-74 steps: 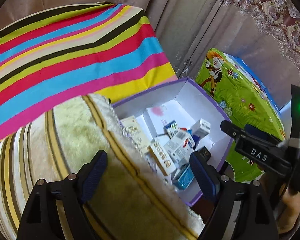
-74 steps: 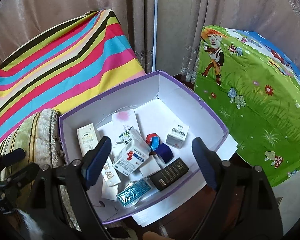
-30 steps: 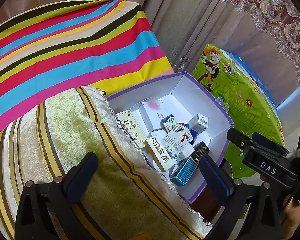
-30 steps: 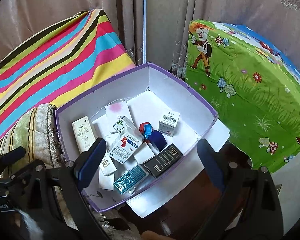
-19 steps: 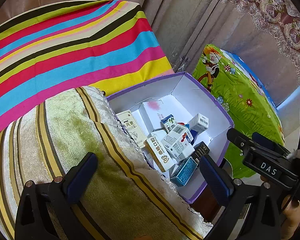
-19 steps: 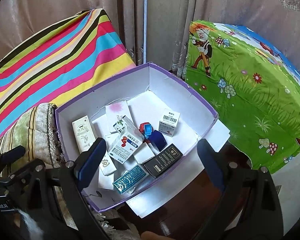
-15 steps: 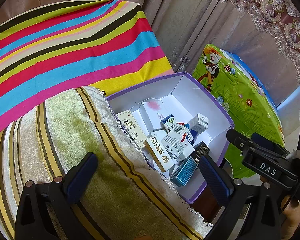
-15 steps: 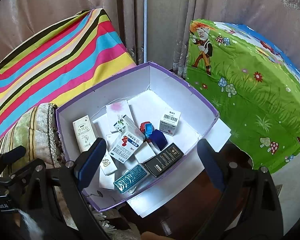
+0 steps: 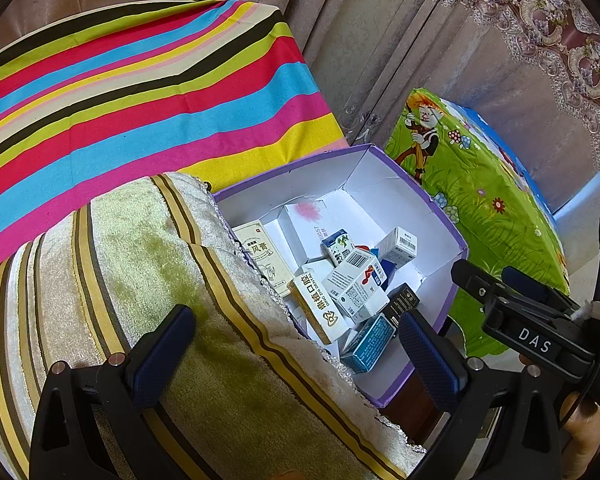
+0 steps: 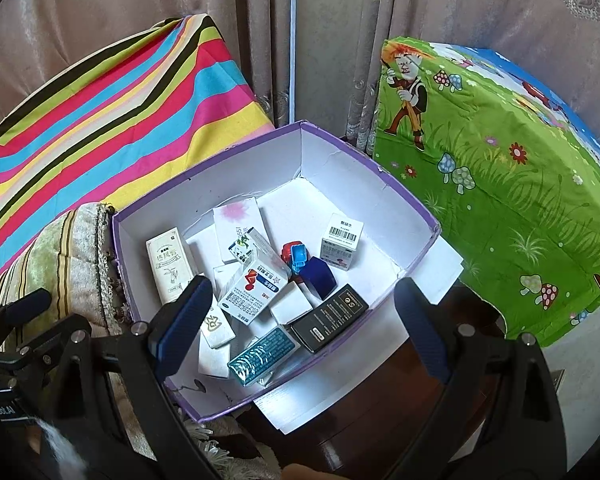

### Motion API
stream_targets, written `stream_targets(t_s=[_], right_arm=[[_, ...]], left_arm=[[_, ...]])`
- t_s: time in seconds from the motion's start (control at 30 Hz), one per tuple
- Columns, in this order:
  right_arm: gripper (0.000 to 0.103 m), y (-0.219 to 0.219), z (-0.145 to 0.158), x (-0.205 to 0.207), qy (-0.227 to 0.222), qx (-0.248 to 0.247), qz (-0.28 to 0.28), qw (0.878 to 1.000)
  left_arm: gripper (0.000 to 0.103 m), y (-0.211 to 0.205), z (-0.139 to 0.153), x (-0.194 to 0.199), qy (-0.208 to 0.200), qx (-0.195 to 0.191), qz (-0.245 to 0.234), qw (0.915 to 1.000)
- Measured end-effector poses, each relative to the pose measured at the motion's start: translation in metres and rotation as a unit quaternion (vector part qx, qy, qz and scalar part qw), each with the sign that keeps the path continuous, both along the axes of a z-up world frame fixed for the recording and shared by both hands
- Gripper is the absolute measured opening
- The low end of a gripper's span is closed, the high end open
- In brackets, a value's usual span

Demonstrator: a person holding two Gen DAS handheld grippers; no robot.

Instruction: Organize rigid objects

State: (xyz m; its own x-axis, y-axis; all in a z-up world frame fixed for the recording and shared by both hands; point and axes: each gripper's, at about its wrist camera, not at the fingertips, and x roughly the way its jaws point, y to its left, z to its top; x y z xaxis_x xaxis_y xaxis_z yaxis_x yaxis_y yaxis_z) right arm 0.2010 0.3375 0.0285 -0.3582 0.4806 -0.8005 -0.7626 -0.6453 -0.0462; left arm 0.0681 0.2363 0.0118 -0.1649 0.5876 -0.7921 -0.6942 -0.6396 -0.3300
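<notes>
L wrist: left gripper [image 9: 296,354] jaws wide apart, empty, over the striped green plush cushion [image 9: 140,280]. Purple-rimmed white cardboard box [image 9: 440,216] just beside it.

R wrist: right gripper [image 10: 300,326] spread, holding nothing, above the box [image 10: 340,176]. Small cartons jumbled inside, incl. black carton [image 10: 330,318], teal carton [image 10: 262,356]. Fits either sorting ahead or all dropped in; can't tell which.

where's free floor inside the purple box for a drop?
Bare floor in the purple box lies at the far corner, behind the barcode carton and beside the pink-marked carton; a strip runs along the right wall. The near-left half is crowded: teal box, black box, stacked cartons. Both claws hover open, empty.
</notes>
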Motion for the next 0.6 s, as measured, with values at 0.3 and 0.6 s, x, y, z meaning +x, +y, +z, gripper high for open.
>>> stream_targets(t_s=[0.3, 0.6], right_arm=[[0.094, 0.0011, 0.0000, -0.0002, 0.001, -0.004, 0.000, 1.000], [0.094, 0.0006, 0.0000, -0.0003, 0.001, -0.004, 0.000, 1.000]], left_arm=[[0.103, 0.0000, 0.0001, -0.0003, 0.000, 0.000, 0.000, 1.0000], [0.103, -0.0003, -0.0003, 0.0001, 0.000, 0.000, 0.000, 1.0000]])
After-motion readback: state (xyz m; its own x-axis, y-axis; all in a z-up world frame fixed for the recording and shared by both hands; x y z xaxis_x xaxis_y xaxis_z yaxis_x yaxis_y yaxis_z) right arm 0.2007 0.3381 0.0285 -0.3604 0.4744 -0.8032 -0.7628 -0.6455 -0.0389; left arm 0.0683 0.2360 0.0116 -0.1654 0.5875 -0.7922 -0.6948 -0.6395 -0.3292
